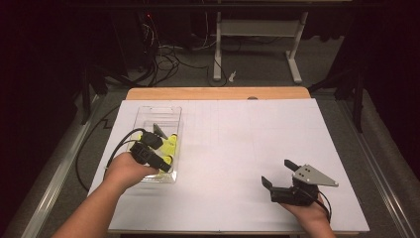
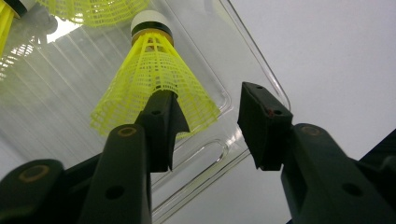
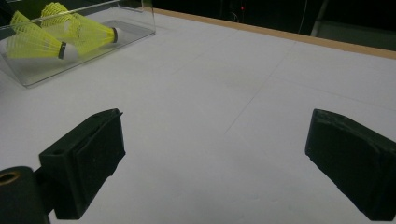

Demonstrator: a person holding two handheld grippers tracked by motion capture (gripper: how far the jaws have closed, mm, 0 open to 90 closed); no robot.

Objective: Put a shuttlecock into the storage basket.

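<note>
Hovering open, the left tool nears an unmarked yellow shuttlecock.

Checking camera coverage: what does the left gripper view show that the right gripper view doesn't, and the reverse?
Left gripper view: a close look at one yellow shuttlecock, cork end up, lying in the clear tray, with the open left gripper right at its skirt.

Right gripper view: the open right gripper over bare white table sheet, the wooden table edge, and the tray from the side, far off.

Both: the clear tray and yellow shuttlecocks in it, the white sheet.
</note>
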